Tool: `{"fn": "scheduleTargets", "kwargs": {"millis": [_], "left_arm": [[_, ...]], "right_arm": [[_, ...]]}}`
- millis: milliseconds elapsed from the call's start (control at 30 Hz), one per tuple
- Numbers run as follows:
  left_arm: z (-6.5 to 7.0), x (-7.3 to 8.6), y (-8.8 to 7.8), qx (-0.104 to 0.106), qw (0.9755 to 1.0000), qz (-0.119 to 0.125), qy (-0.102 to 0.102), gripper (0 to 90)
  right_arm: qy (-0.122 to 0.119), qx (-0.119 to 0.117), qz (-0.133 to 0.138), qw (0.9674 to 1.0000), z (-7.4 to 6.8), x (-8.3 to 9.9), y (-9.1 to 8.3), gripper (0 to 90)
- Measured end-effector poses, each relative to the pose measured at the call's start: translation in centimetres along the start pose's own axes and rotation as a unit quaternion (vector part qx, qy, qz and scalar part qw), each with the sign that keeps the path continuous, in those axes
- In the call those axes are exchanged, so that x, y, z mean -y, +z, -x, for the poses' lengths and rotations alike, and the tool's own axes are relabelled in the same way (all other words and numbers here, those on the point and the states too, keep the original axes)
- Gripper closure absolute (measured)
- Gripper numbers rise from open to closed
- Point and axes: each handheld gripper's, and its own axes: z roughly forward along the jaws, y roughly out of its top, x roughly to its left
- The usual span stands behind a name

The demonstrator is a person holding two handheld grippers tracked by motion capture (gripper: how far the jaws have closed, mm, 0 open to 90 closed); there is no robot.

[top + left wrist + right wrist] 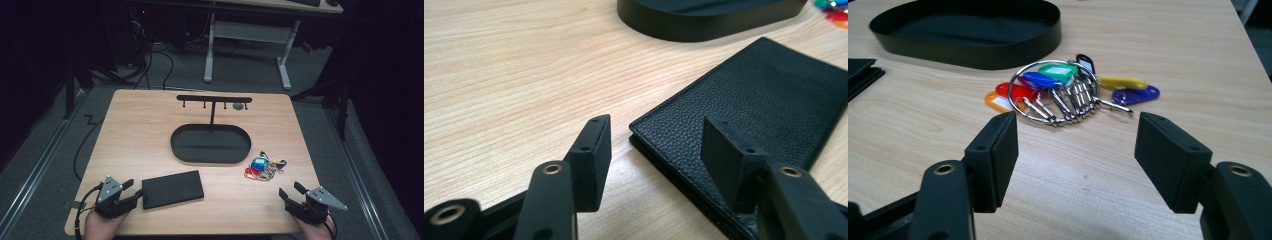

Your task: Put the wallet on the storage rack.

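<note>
The flat black leather-grain wallet (173,189) is seen lying on the light wooden worktop (140,135), near its front edge. The left tongs (131,191) are held released at the wallet's left end; in the left gripper view one pad (729,157) is seen over the wallet's corner and the other (591,157) over bare wood, with nothing gripped. The right tongs (289,192) are also released, and are aimed at the bunch of coloured plastic key tags on a steel ring (1068,90), which lies apart from them, just right of the black oval tray (210,144). A black T-shaped hook rack (214,99) is noted rising from the tray's far side.

Risks, as judged:
- The wallet lies flat, so a closing pad may skate over the cover and push it away rather than bite.
- Only the top flap may be caught, letting the wallet fall open.
- The keys may be taken by a single tag, leaving the ring swinging and liable to slip.
</note>
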Motion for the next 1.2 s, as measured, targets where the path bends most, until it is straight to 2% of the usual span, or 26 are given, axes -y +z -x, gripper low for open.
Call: {"fn": "scheduleTargets", "kwargs": {"millis": [167,267,433,600,667,833,867,933,1000,1200], "left_arm": [[0.7,-0.4,0.7,0.009,0.9999,-0.002,0.005,46.3],[1.0,-0.4,1.1,0.014,0.9999,-0.005,0.007,46.2],[1.1,-0.1,0.9,0.01,0.9998,-0.01,0.011,46.2],[1.0,0.5,0.2,-0.002,1.0,-0.006,-0.002,46.4],[1.1,0.6,0.1,-0.003,1.0,-0.005,-0.002,46.4],[1.3,0.6,0.3,-0.006,0.9998,-0.014,0.009,46.5],[1.3,0.5,0.5,-0.008,0.9998,-0.016,0.011,46.3],[1.2,0.5,0.5,-0.009,0.9998,-0.017,0.008,46.3],[1.1,0.7,0.6,-0.008,0.9998,-0.021,0.002,47.6],[0.8,0.7,0.4,-0.005,0.9997,-0.023,-0.003,55.2]], "right_arm": [[-0.015,0.0,-0.011,0.9998,-0.1,0.2,0.2,34.6],[-0.017,-0.012,-0.014,0.9997,0.0,0.2,0.5,34.7],[-0.019,-0.015,-0.016,0.9996,-0.3,0.1,0.6,34.8],[-0.008,0.004,0.007,0.9999,-0.5,0.2,0.1,36.7],[-0.007,0.003,0.009,0.9999,-0.5,0.1,0.1,36.9],[-0.03,-0.024,0.009,0.9992,-0.6,-0.2,0.7,36.8],[-0.031,-0.041,0.009,0.9987,-0.4,-0.4,1.2,36.4],[-0.033,-0.043,0.009,0.9985,-0.3,-0.4,1.4,36.4],[-0.011,-0.05,0.001,0.9987,0.0,-0.2,1.7,36.8],[-0.014,-0.044,0.008,0.9989,-0.1,-0.2,1.2,36.8]]}}
